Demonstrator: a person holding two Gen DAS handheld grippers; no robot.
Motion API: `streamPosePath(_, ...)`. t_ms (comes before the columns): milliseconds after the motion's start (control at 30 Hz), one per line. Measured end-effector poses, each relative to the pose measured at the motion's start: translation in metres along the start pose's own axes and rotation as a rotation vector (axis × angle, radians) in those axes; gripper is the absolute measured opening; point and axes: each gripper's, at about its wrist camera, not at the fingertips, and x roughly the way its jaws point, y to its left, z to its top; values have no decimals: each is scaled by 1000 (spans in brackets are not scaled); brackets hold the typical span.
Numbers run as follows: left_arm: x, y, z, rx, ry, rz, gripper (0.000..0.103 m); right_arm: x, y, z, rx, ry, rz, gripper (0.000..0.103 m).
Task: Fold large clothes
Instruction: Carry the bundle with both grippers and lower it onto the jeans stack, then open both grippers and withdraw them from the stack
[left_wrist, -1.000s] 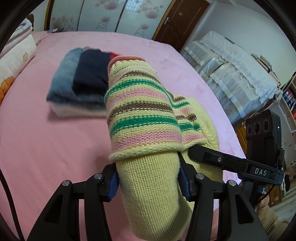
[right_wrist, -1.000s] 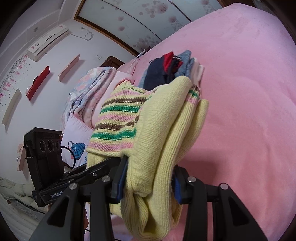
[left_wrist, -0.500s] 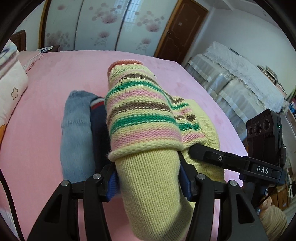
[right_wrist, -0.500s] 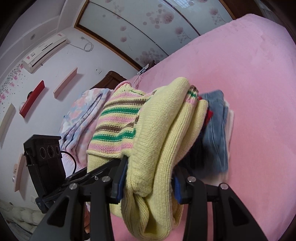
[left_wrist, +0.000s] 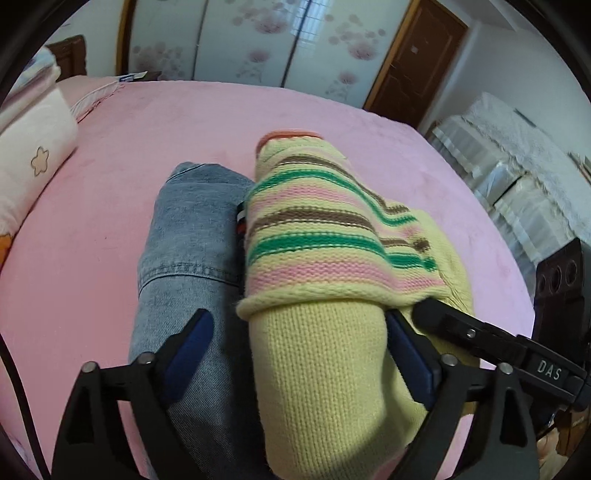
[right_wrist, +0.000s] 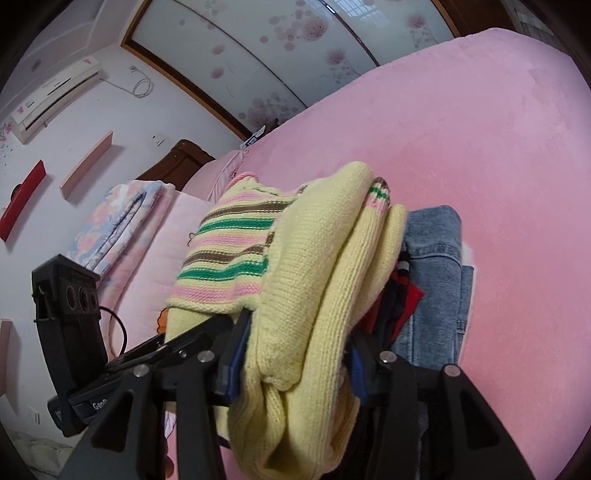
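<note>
A folded yellow knit sweater (left_wrist: 321, 266) with green, pink and brown stripes lies on top of a stack of folded clothes, with folded blue jeans (left_wrist: 188, 240) beside and under it. My left gripper (left_wrist: 299, 343) stands open around the sweater's near end; its left finger (left_wrist: 192, 332) is clear of the knit. In the right wrist view the sweater (right_wrist: 306, 280) sits between the pads of my right gripper (right_wrist: 295, 354), which is shut on it. The jeans (right_wrist: 439, 280) and a red and dark garment (right_wrist: 399, 299) lie to its right.
The pink bed (left_wrist: 122, 155) spreads all around the stack. A pillow (left_wrist: 33, 151) and folded bedding (right_wrist: 118, 218) lie at the bed's head. A covered cabinet (left_wrist: 517, 162) stands to the right. Wardrobe doors and a brown door are behind.
Both grippers carried the sweater forward and down onto the stack of folded clothes. The left gripper's jaws have opened; its left finger has come off the knit.
</note>
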Motion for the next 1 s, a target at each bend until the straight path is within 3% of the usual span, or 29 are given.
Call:
streamPosePath(67,-6,-1,-3,6,-2,30,93,-5,2,2,-12,-6,-25,60)
streamPosePath(267,-47,-13,-19,35,-42,154,93,-40,14,-1,-79,-30,-93,61)
streamPosePath(667,-168,-84,-83,55,-59,208,93,-180,34,-55,-121,-41,-166,61)
streamPosePath(1000,-234,-156,-143,118,-79,226,93,-283,57,-102,-181,-84,-237,61)
